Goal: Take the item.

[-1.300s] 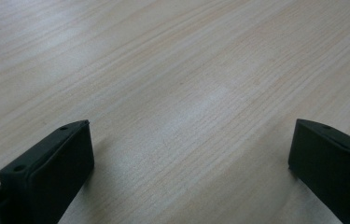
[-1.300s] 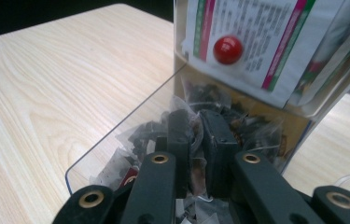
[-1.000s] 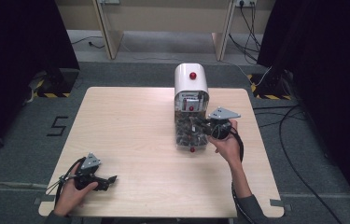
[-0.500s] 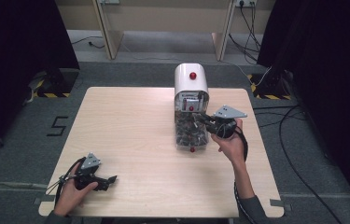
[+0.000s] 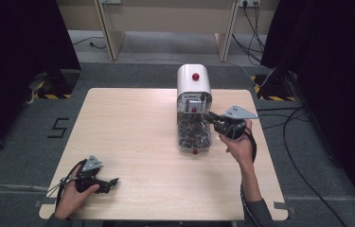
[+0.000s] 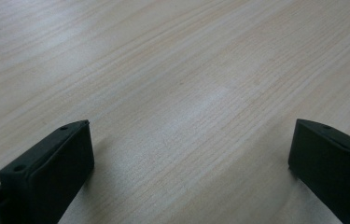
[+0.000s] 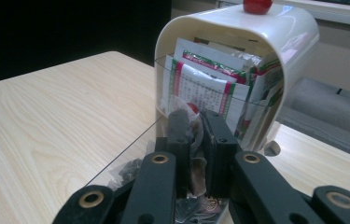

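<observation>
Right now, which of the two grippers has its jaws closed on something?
The right gripper, at the white box's clear drawer: its jaws pinch a clear-wrapped packet. The left gripper rests open on bare table, nothing between its jaws.

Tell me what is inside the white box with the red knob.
Inside the white box stand printed paper sachets with red and green borders, upright behind a clear front panel. The right gripper covers the lower contents; anything farther back is hidden.
</observation>
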Demonstrator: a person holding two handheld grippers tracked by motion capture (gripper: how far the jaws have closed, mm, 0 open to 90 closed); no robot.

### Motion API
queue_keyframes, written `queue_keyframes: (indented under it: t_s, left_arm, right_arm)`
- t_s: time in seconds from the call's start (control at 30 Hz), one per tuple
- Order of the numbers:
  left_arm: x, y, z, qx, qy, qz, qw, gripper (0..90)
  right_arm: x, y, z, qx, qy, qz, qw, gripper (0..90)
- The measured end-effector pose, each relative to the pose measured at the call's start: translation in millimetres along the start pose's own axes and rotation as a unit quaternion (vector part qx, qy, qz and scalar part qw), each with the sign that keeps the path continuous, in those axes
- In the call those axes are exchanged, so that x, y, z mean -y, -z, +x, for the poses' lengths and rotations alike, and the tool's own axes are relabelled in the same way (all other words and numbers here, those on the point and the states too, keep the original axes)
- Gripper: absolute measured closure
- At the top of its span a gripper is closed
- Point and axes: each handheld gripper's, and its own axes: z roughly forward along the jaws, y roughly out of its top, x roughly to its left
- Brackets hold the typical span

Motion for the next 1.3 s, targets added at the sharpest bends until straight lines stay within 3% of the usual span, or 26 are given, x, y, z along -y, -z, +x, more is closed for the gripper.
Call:
queue_keyframes:
  t_s: [0.27, 0.8, 1.3]
  left_arm:
    - [0.0, 0.0, 0.0, 0.000, 0.000, 0.000, 1.0000, 0.0]
    - [0.0, 0.0, 0.0, 0.000, 0.000, 0.000, 1.0000, 0.0]
    - [0.0, 0.0, 0.0, 0.000, 0.000, 0.000, 1.0000, 0.0]
  right_arm:
    - [-1.2, 5.2, -4.4, 0.006, -0.004, -0.010, 0.9999, 83.4]
    - [-4.2, 20.1, -23.5, 0.043, -0.012, -0.037, 0.9983, 83.5]
    - [11.2, 19.4, -45.1, 0.075, -0.042, -0.026, 0.9960, 83.4]
